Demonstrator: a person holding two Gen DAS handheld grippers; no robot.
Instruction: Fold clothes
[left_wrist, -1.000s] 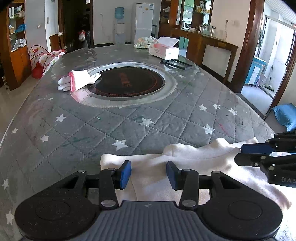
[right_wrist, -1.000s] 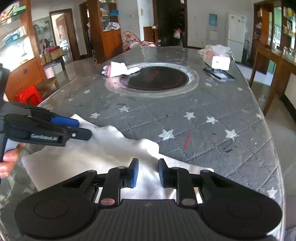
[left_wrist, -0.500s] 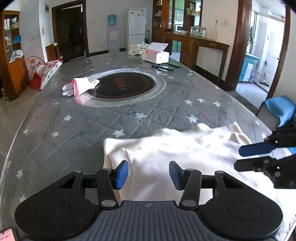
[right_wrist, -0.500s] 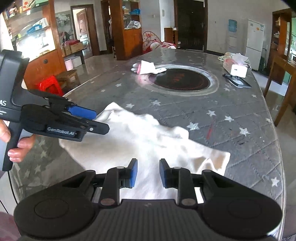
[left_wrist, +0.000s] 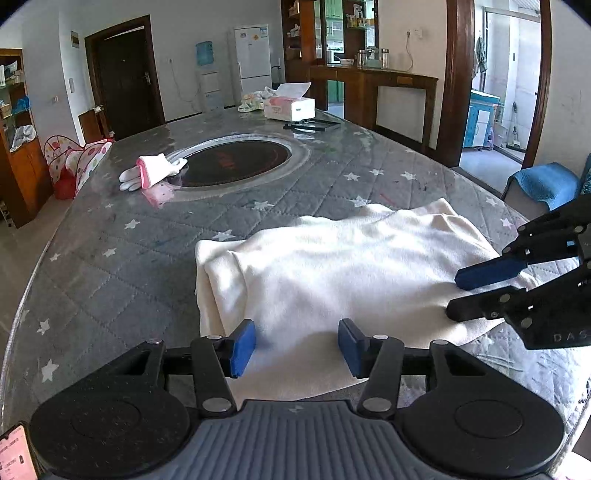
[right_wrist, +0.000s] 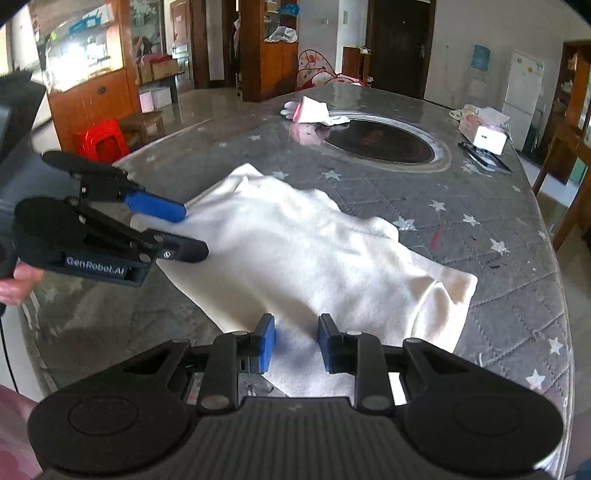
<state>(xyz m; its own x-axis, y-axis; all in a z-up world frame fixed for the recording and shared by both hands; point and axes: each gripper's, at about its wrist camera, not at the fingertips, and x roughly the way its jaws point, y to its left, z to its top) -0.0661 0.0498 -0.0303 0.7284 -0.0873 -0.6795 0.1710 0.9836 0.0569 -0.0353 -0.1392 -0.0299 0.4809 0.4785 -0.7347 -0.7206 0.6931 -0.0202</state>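
Observation:
A white garment (left_wrist: 332, 266) lies in a loose fold on the grey star-patterned table cover (left_wrist: 147, 258), near the front edge. My left gripper (left_wrist: 297, 343) hovers open over the garment's near hem, nothing between its blue pads. The right gripper (left_wrist: 454, 295) reaches in from the right over the garment's right edge. In the right wrist view the garment (right_wrist: 314, 251) spreads ahead of my right gripper (right_wrist: 295, 341), which is open above the cloth's near corner. The left gripper (right_wrist: 194, 233) stands open at the cloth's left edge, held by a hand (right_wrist: 18, 284).
White and pink gloves (left_wrist: 151, 173) lie beside a dark round hotplate (left_wrist: 232, 162) set in the table's middle. A tissue box (left_wrist: 290, 107) and a black flat tray (left_wrist: 312, 125) sit at the far end. A blue-cushioned chair (left_wrist: 543, 184) stands right; a red stool (right_wrist: 103, 142) left.
Both grippers have risen and drawn back toward the table's near edge. More of the garment shows ahead of them. Both stay open.

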